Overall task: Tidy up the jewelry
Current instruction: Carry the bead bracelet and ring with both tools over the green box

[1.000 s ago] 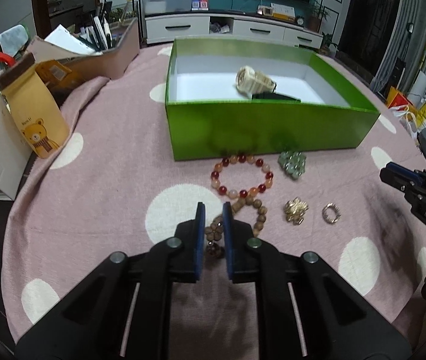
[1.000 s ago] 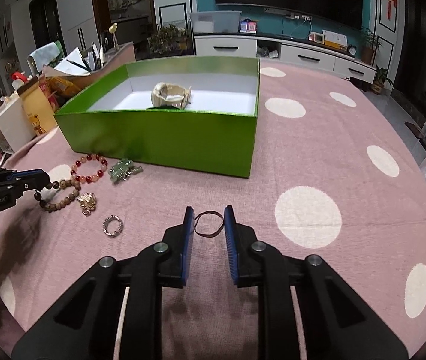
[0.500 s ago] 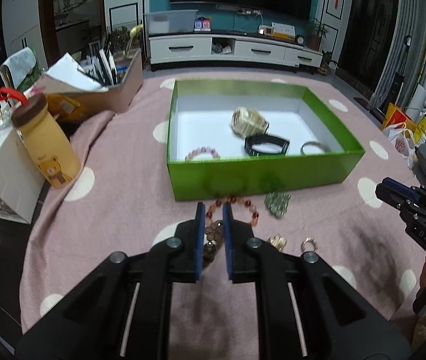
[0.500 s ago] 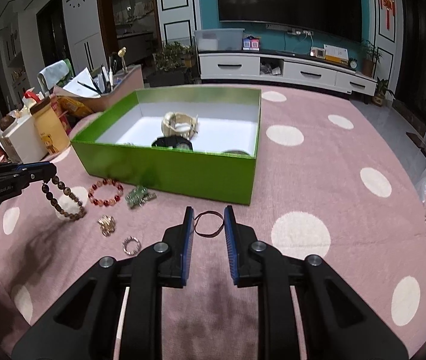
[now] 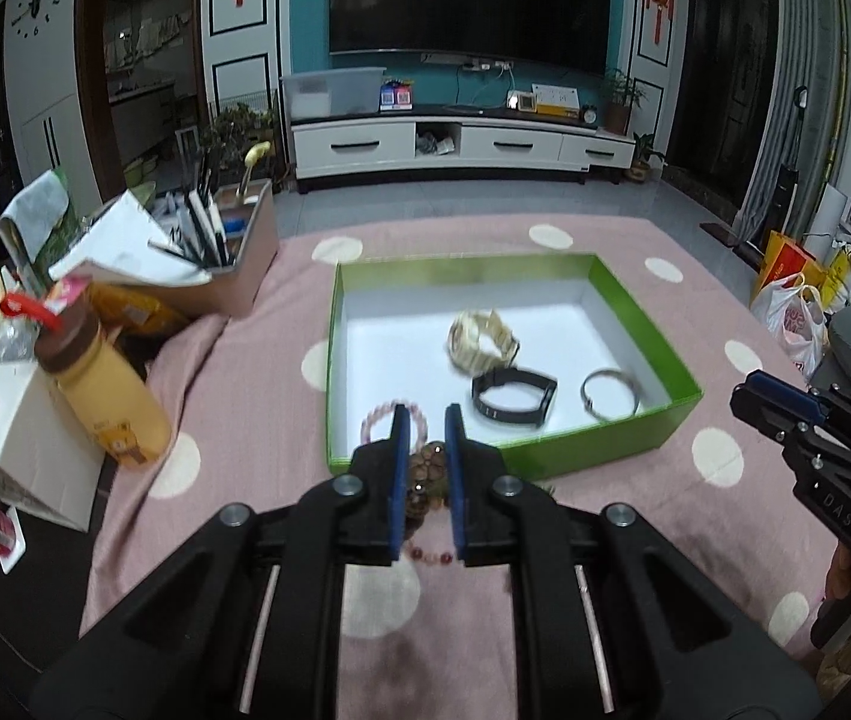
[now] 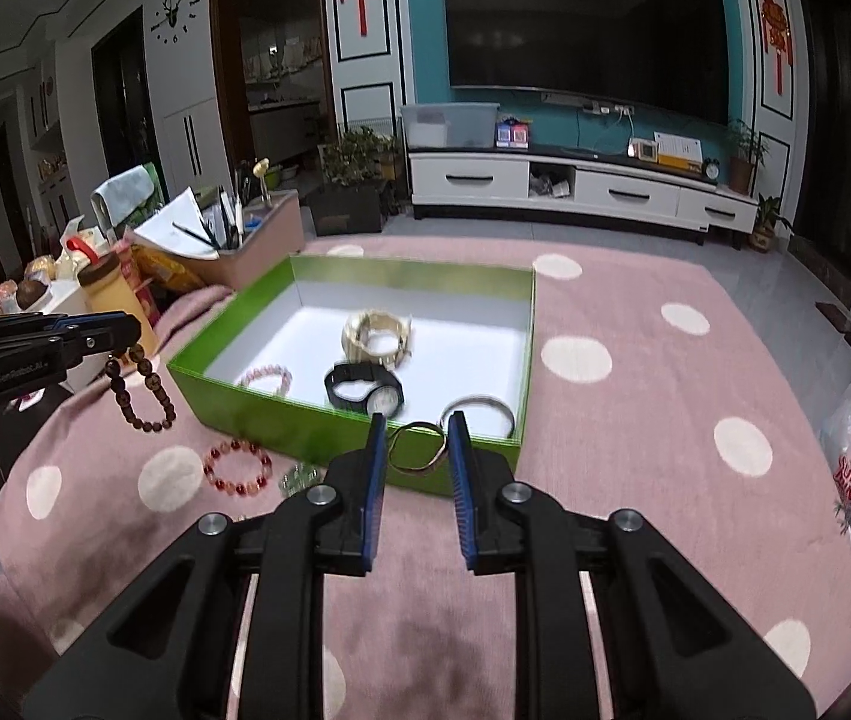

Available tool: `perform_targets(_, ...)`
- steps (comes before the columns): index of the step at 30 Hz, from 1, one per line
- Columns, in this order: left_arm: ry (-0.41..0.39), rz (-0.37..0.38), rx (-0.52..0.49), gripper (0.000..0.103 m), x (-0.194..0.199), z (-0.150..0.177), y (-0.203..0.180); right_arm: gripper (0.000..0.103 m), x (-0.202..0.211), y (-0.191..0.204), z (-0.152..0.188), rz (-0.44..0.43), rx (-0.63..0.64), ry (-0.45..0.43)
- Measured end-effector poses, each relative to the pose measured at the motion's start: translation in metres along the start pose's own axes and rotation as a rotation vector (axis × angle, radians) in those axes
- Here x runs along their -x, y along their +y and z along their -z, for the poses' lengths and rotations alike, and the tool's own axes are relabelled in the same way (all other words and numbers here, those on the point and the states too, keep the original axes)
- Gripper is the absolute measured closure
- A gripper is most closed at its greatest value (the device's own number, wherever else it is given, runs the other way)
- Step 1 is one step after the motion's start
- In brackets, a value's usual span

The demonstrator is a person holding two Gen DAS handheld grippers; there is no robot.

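The left gripper [image 5: 424, 468] is clamping a brown wooden bead bracelet [image 6: 140, 387], which is dangling above the pink dotted cloth [image 6: 635, 450] just left of the green box [image 6: 524, 360]. The right gripper [image 6: 416, 462] is pinching a thin dark band [image 6: 416, 449] (a loop, bowed between the pads) in front of the box's near wall. A gold watch [image 6: 377, 333], black watch [image 6: 365, 390], pink bracelet [image 6: 266, 377] and silver bangle [image 6: 476, 411] are lying inside; a red bead bracelet [image 6: 237, 467] is resting outside.

Green box [image 6: 359, 444] near wall blocks low approach at 12 o'clock; top open. Bottle [image 5: 107, 396], clutter crowd 9 o'clock. Bare cloth [image 6: 665, 420] at 3 o'clock.
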State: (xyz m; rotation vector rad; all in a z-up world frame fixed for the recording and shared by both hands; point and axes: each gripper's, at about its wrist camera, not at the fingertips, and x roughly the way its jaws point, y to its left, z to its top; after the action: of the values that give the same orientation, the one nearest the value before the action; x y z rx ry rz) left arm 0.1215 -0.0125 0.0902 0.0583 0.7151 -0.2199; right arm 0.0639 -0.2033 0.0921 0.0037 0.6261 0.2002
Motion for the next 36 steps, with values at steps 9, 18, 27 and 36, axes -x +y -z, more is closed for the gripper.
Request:
perform_targets(9, -0.03, -0.008, 0.016, 0.092, -0.012, -0.042, 0.003, 0.083, -0.01, 0.0, -0.038, -0.006, 0.013, -0.044)
perform_targets(18, 0.004, -0.023, 0.03, 0.092, -0.05, -0.069, 0.005, 0.083, -0.036, -0.004, -0.058, -0.015, 0.008, -0.028)
perform_targets(27, 0.096, -0.039, 0.013, 0.092, -0.102, -0.062, -0.004, 0.083, -0.071, -0.008, -0.059, -0.016, -0.007, 0.043)
perform_targets(36, 0.166, -0.052, -0.01, 0.092, -0.136, -0.051, -0.009, 0.083, -0.104, -0.012, -0.05, -0.013, -0.023, 0.115)
